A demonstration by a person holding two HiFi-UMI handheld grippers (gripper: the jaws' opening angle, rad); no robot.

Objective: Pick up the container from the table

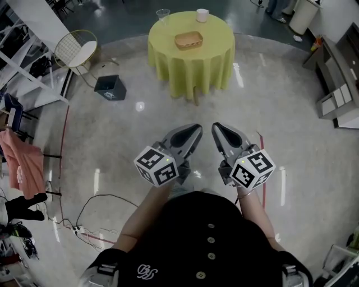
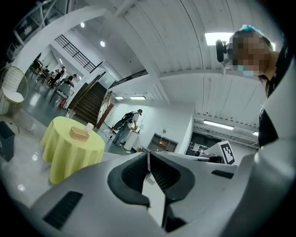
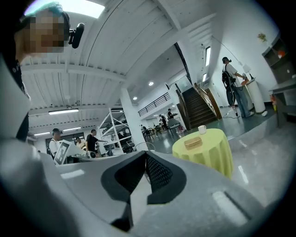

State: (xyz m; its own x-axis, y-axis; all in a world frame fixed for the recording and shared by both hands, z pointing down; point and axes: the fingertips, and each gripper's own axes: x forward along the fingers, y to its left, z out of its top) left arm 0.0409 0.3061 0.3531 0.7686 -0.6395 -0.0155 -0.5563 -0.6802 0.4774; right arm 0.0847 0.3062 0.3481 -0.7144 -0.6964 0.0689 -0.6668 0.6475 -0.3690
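Hovering side by side, left gripper (image 1: 195, 130) and right gripper (image 1: 216, 128) are both pinched shut on nothing, well short of the table (image 1: 190, 73). Container (image 1: 188, 40) sits mid-table, with glass (image 1: 162, 14) and cup (image 1: 202, 15) at the far edge. Risk: arriving with jaws closed would shove the container (loose cloth, probably) or overreach and topple the glass.
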